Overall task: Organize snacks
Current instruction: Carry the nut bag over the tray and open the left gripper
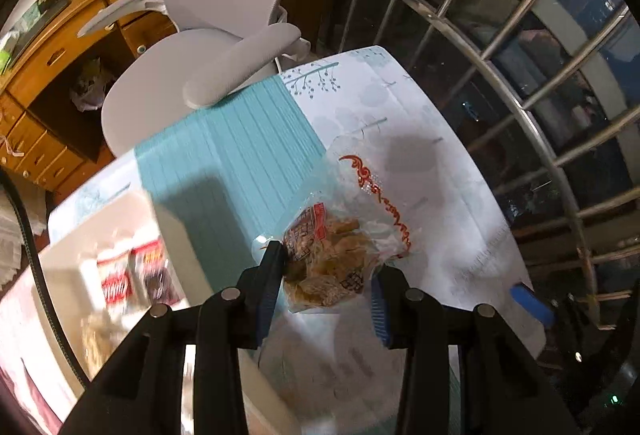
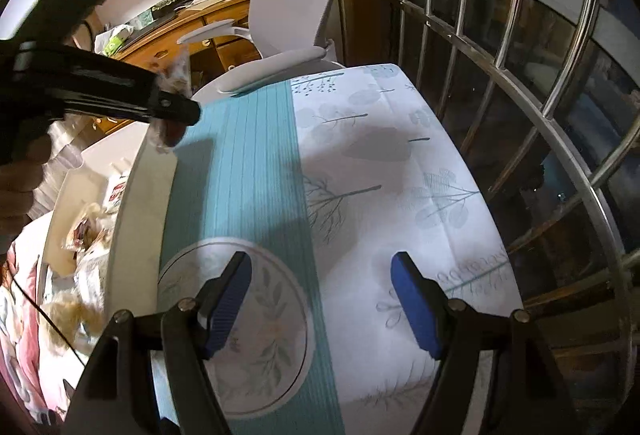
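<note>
My left gripper (image 1: 326, 277) is shut on a clear snack bag (image 1: 340, 251) with red print and yellow-brown snacks inside, held above the table. In the right wrist view the left gripper (image 2: 172, 107) shows at the upper left with the bag (image 2: 170, 127) hanging from it above the white box (image 2: 136, 195). The white box (image 1: 176, 231) holds several snack packets, among them red-and-white ones (image 1: 116, 281). My right gripper (image 2: 320, 299) is open and empty above the tablecloth near a round plate print (image 2: 256, 327).
The table carries a cloth with a teal stripe (image 2: 240, 175) and a white tree pattern (image 2: 400, 195). A white office chair (image 2: 296, 15) stands at the far edge, a wooden desk (image 1: 52, 75) behind it. Metal window bars (image 2: 540, 75) run along the right.
</note>
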A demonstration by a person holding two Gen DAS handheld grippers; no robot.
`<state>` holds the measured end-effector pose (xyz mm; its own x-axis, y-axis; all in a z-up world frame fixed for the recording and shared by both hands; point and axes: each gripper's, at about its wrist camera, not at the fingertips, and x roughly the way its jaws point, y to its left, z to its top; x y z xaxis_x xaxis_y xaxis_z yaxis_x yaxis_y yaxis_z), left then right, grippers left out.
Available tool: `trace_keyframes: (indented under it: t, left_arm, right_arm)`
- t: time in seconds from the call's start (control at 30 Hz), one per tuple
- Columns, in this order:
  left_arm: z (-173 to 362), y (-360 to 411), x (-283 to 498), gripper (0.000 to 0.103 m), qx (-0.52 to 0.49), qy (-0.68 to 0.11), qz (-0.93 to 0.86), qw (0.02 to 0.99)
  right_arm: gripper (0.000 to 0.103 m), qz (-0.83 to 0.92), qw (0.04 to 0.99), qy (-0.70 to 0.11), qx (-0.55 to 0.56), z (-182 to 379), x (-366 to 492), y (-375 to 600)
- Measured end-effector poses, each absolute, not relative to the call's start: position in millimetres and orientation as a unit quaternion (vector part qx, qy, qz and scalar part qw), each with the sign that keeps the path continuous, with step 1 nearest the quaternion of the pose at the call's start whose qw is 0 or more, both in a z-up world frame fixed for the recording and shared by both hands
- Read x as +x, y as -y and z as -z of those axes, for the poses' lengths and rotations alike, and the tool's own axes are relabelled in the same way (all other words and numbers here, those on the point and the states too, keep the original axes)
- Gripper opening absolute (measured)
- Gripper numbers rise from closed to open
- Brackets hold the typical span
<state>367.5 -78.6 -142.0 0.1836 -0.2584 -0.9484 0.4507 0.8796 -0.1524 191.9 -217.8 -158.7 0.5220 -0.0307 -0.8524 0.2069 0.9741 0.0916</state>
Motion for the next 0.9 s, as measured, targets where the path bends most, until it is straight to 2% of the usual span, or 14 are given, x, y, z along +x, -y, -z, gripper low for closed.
trace_keyframes:
  t: [0.43, 0.67, 0.7, 0.73, 0.77, 0.9]
  left_arm:
    - [85, -40, 285, 0.038, 0.024, -0.566, 0.215, 0.795]
    - [87, -97, 259, 0.039, 0.003, -0.563, 0.201, 0.801]
    - [89, -105, 255, 0.041, -0.005, -0.563, 0.201, 0.802]
    - [91, -111, 252, 0.052, -0.013, -0.562, 0.203, 0.802]
    - [92, -116, 248, 0.067, -0.019, -0.56, 0.205, 0.802]
    - [94, -126, 225, 0.079, -0.033, -0.555, 0.208, 0.805]
  right_arm:
    - [0.073, 0.097, 0.878, -0.462, 0.075, 116, 140, 156]
    - [0.079, 0.126, 0.887, -0.437, 0.077, 98, 100, 122]
    - [0.08, 0.13, 0.888, -0.434, 0.077, 97, 93, 118]
    - [0.08, 0.133, 0.888, -0.432, 0.077, 96, 86, 114]
    - [0.081, 0.135, 0.888, -0.432, 0.077, 96, 81, 111]
    - [0.084, 0.139, 0.886, -0.436, 0.07, 97, 56, 97]
